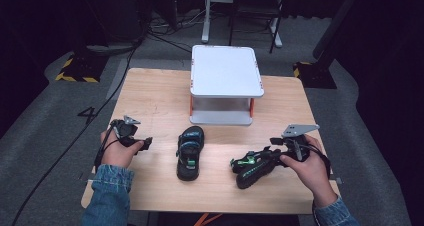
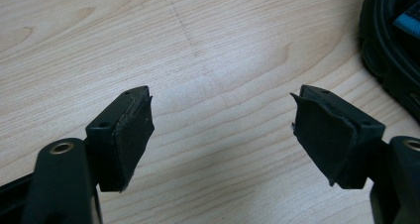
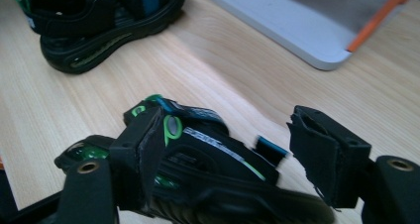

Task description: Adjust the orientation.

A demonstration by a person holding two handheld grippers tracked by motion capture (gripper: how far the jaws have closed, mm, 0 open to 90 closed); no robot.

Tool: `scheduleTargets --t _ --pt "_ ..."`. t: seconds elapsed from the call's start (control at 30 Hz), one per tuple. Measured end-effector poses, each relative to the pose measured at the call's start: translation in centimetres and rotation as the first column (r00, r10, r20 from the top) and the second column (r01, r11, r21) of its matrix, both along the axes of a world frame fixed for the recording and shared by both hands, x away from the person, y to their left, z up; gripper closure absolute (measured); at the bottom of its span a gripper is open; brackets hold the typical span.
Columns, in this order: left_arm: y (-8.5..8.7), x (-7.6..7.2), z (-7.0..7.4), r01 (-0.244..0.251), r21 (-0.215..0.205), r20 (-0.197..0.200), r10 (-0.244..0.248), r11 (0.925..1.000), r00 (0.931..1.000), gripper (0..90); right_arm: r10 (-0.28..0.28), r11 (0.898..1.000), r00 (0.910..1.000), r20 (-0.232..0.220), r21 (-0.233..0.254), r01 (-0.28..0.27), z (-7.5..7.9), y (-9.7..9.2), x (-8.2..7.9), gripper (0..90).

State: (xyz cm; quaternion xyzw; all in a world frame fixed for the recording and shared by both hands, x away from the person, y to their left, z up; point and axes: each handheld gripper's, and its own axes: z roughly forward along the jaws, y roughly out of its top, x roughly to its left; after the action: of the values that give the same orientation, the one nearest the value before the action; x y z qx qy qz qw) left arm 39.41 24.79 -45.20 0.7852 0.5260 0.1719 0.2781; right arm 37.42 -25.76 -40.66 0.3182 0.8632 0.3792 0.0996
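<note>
Two black sandals lie on the wooden table (image 1: 150,98). One with blue straps (image 1: 190,153) rests upright on its sole in the middle. It also shows at the right edge of the left gripper view (image 2: 391,40) and at the top left of the right gripper view (image 3: 104,21). The other sandal, with green trim (image 1: 251,167), is tipped on its side at the right. My right gripper (image 1: 268,153) stands around it (image 3: 213,149): the left pad (image 3: 143,157) lies against the sandal and a gap shows at the right pad (image 3: 322,154). My left gripper (image 1: 145,144) is open over bare wood (image 2: 220,135), left of the blue-strapped sandal.
A white two-tier shelf with orange posts (image 1: 226,71) stands at the back middle of the table; its lower board (image 3: 297,30) shows in the right gripper view. The table's front edge lies just below both hands. Cables and stands cover the floor behind.
</note>
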Motion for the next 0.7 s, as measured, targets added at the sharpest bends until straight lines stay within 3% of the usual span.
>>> scheduleTargets --t 0.17,0.33,0.37,0.43,0.47,0.5,0.53,0.57,0.63,0.7 --pt "0.2 -0.3 -0.3 0.007 0.002 -0.011 -0.007 1.0000 0.9999 23.8 0.083 0.995 0.9966 -0.004 -0.055 -0.083 -0.6 2.7 0.6 27.9" --pt "0.2 -0.5 -0.4 0.012 0.002 -0.010 -0.012 0.9999 0.9999 23.9 0.127 0.988 0.9917 -0.018 -0.082 -0.128 -1.2 4.1 0.8 32.5" --pt "0.3 -0.5 -0.4 0.012 0.003 -0.009 -0.012 0.9999 0.9999 23.9 0.137 0.985 0.9903 -0.025 -0.106 -0.139 -1.5 4.5 1.0 40.3" --pt "0.3 -0.7 -0.3 0.008 0.004 -0.007 -0.008 1.0000 0.9999 24.0 0.138 0.983 0.9899 -0.032 -0.120 -0.141 -1.7 4.6 1.1 44.4" --pt "0.4 -0.8 -0.4 0.012 -0.002 -0.004 -0.012 0.9999 0.9999 24.2 0.138 0.979 0.9896 -0.040 -0.145 -0.142 -1.9 4.6 1.2 53.5" --pt "0.4 -0.8 -0.4 0.012 -0.002 -0.004 -0.012 0.9999 0.9999 24.4 0.138 0.979 0.9896 -0.040 -0.145 -0.142 -1.9 4.6 1.2 53.5" --pt "0.5 -1.0 -0.3 0.009 -0.004 -0.004 -0.009 1.0000 1.0000 24.5 0.139 0.981 0.9891 -0.047 -0.129 -0.144 -1.9 4.6 1.3 63.4" --pt "0.5 -1.0 -0.3 0.009 -0.004 -0.004 -0.009 1.0000 1.0000 24.5 0.139 0.981 0.9891 -0.047 -0.129 -0.144 -1.9 4.6 1.3 63.4" --pt "0.6 -1.1 -0.3 0.012 0.002 0.003 -0.012 0.9999 0.9999 24.6 0.137 0.984 0.9896 -0.045 -0.109 -0.141 -1.5 4.4 1.3 83.7" --pt "0.6 -1.1 -0.3 0.008 0.002 0.003 -0.008 1.0000 1.0000 24.7 0.130 0.985 0.9908 -0.038 -0.108 -0.134 -1.4 4.4 1.4 86.2"
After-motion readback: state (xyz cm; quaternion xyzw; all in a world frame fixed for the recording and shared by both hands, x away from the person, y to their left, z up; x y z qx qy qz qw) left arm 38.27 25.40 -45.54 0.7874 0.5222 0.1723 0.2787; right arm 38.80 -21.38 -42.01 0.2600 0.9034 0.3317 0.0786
